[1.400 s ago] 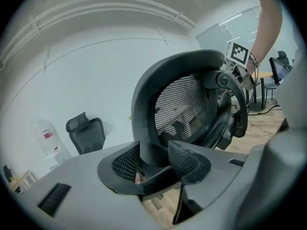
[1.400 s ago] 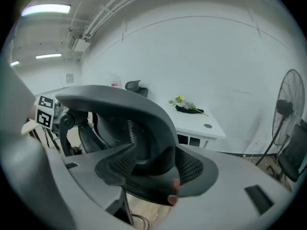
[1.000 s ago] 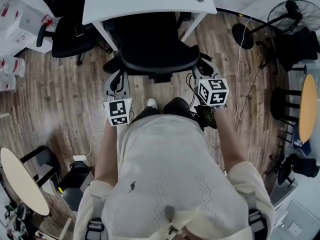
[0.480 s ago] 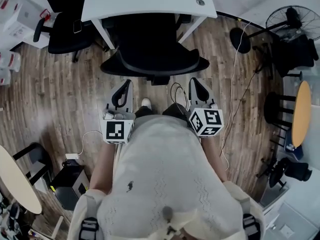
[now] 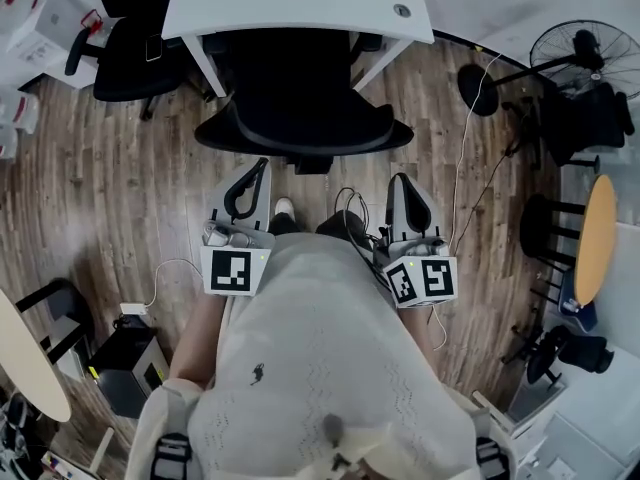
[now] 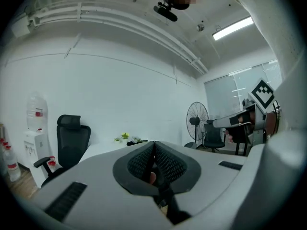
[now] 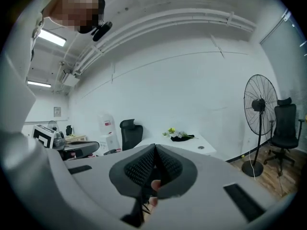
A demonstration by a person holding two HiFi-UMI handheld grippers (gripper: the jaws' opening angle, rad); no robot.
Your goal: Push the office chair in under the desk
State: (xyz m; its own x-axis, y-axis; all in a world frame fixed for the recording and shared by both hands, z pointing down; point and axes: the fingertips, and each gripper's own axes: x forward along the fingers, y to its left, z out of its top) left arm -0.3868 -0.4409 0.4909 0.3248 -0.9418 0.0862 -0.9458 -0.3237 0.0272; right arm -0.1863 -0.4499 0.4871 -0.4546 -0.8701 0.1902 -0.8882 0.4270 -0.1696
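Observation:
The black office chair [image 5: 300, 98] has its seat under the white desk [image 5: 300, 3]; only its curved back [image 5: 300, 136] sticks out toward me. My left gripper [image 5: 258, 170] hovers just short of the chair back, shut with nothing in it. Shut and empty as well, my right gripper [image 5: 404, 182] sits further right and a bit further back from the chair. In the left gripper view the ribbed pads [image 6: 165, 163] meet, and the desk top [image 6: 103, 150] lies beyond them. The pads [image 7: 144, 166] also meet in the right gripper view.
A second black chair [image 5: 130, 63] stands left of the desk beside white boxes [image 5: 30, 28]. A floor fan [image 5: 585, 53] and its trailing cable [image 5: 462, 168] are at the right. Round wooden tables [image 5: 592, 238] [image 5: 20, 353] and a black box [image 5: 130, 368] flank me.
Both grippers have drawn back from the chair toward my body and risen. The right gripper's jaws have closed. The chair stays under the desk.

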